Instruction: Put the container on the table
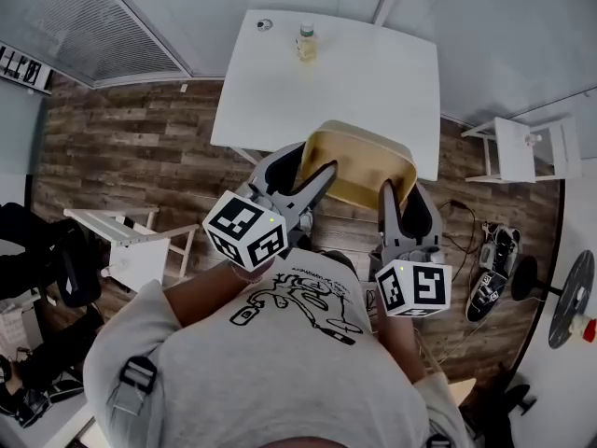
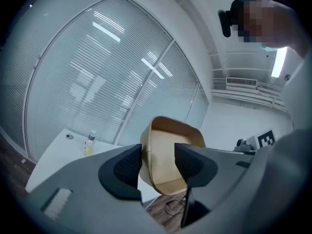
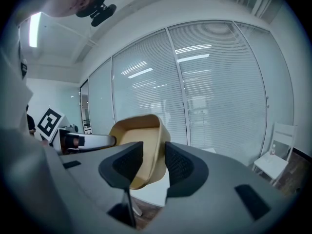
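Glass walls with lowered blinds (image 2: 97, 82) close in the room behind the white table (image 1: 373, 73), and dark wood-plank floor (image 1: 140, 147) runs all round it. On the table, near its far edge, stands a small bottle (image 1: 306, 43) with a pale cap, and just beside the far left corner lies a little round thing (too small to tell what it is).

You hold the tan container (image 1: 359, 161) up in the air at the table's near edge, its mouth turned up toward your head. From above, its far side overlaps the table top and the rest hangs over the floor on your side. No part of it can be seen resting on the table.

Your left tongs (image 2: 158, 152) are closed onto the container's left wall, one jaw on the outside and the other down inside the tub, with the wall between the two dark pads. Your right tongs (image 3: 153, 147) grip the opposite wall the same way, the jaws drawn in close on it with the rim rising between them. The two pairs of tongs sit across from each other, so the container hangs between them.

Off the table's right end, a white chair (image 1: 522, 147) stands on the floor, well apart from the container.
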The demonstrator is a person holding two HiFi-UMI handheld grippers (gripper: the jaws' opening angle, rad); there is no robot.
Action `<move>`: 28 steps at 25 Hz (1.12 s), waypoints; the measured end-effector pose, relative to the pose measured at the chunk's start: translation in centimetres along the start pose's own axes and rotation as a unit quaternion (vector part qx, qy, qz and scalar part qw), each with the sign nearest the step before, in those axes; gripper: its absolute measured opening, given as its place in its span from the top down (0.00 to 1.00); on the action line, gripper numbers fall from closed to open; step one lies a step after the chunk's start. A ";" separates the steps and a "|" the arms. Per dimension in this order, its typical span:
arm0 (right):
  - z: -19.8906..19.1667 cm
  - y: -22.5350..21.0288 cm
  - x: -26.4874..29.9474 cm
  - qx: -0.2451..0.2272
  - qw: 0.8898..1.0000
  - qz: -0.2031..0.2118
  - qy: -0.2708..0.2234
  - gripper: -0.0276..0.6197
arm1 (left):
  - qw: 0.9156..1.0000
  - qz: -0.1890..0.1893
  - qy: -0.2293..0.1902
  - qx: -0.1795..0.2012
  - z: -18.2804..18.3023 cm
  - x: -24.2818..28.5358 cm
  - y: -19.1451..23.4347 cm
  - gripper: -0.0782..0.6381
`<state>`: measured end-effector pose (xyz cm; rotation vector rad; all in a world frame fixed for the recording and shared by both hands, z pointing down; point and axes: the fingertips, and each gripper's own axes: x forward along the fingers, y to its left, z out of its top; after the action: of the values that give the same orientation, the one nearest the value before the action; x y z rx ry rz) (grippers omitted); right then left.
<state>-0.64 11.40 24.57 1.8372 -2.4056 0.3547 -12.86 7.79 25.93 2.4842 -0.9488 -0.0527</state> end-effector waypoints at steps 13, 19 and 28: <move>-1.1 -0.4 5.3 0.007 0.999 -0.006 0.032 0.76 | 1.000 0.001 0.008 -0.002 0.9 2.0 4.2 0.60; -0.6 -1.9 6.7 0.010 1.000 -0.005 0.025 0.76 | 1.000 0.002 0.016 -0.003 1.0 4.2 4.9 0.60; 0.4 -7.7 9.9 0.022 0.999 -0.003 0.025 0.76 | 1.000 0.007 0.028 0.003 1.9 11.0 5.2 0.60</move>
<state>4.09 0.10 27.24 1.8303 -2.3781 0.4506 -8.12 -3.37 27.97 2.4704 -0.9442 0.0239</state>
